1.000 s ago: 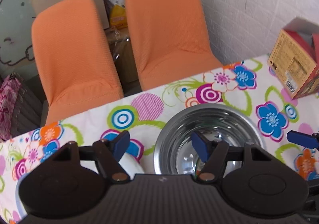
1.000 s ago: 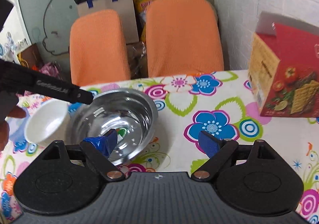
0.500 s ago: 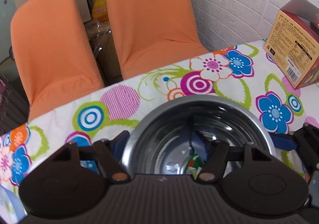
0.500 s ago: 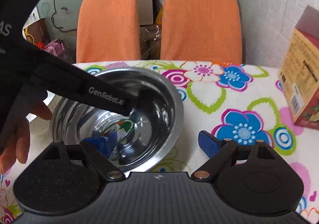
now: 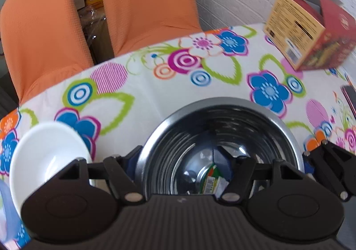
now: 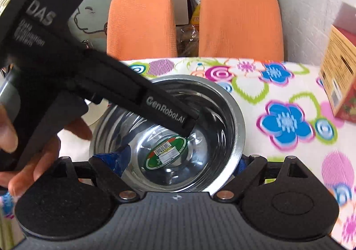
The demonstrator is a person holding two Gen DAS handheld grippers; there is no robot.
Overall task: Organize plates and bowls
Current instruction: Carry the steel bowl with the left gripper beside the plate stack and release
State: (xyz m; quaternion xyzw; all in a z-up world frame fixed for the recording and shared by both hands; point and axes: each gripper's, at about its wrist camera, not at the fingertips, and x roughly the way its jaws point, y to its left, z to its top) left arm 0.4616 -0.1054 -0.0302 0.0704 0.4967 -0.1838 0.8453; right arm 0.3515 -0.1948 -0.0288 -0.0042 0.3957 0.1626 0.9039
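A steel bowl [image 5: 222, 129] [image 6: 218, 103] with a green sticker inside stands on the flowered tablecloth [image 5: 142, 98]. My left gripper [image 5: 175, 156] is open and straddles the bowl's left rim, one finger outside and one inside; nothing presses on the pads. From the other side my right gripper [image 6: 178, 161] is open over the near right rim, left finger inside, right finger outside. A small white bowl [image 5: 44, 156] sits just left of the steel one. In the right wrist view a hand [image 6: 33, 161] holds the left gripper, whose tip reaches into the bowl.
A red and tan cracker box [image 5: 311, 34] [image 6: 340, 85] stands at the table's far right by the white brick wall. Two orange chairs [image 5: 144, 5] [image 6: 240, 18] line the far edge. A dark flat object [image 5: 349, 98] lies at the right edge.
Both grippers have come down and closed in on the steel bowl from opposite sides, and its rim now lies between each pair of fingers. The white bowl is back in the left wrist view.
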